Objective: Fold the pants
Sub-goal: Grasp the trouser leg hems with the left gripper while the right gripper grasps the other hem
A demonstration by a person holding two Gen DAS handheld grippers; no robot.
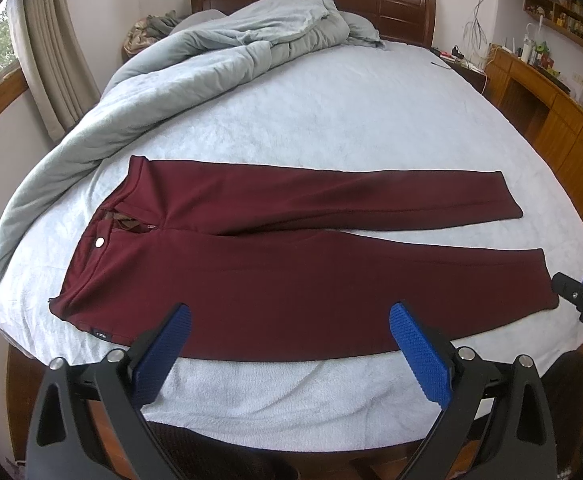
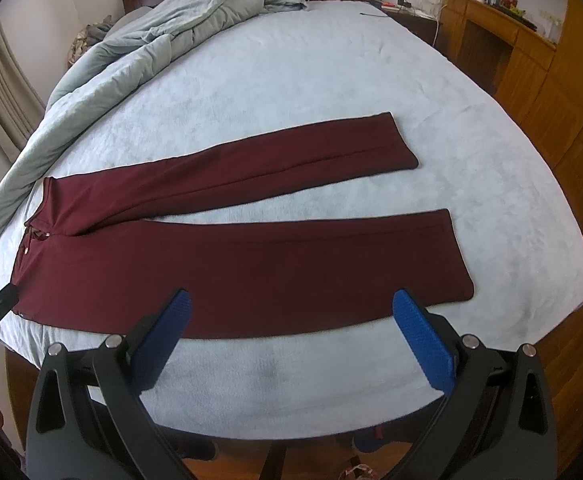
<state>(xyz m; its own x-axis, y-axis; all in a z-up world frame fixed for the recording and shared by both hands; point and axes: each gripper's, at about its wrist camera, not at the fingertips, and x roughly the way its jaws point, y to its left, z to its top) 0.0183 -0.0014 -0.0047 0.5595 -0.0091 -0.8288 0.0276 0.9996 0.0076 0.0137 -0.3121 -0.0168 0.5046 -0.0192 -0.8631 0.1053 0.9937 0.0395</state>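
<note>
Hovering with both sets of fingers spread wide, nothing held: my left gripper [image 1: 289, 322] and right gripper [image 2: 291, 308] above the near edge of the bed [image 1: 331, 120]. Maroon pants [image 1: 291, 264] lie flat there, unfolded, legs apart, waistband left. Crumpled duvet [image 1: 227, 40] sits far-left.

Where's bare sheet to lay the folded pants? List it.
Free: wide sheet beyond the far leg, right of the duvet; the wedge between both legs; the near strip before the grippers. Crowded: left edge, under the duvet.
</note>
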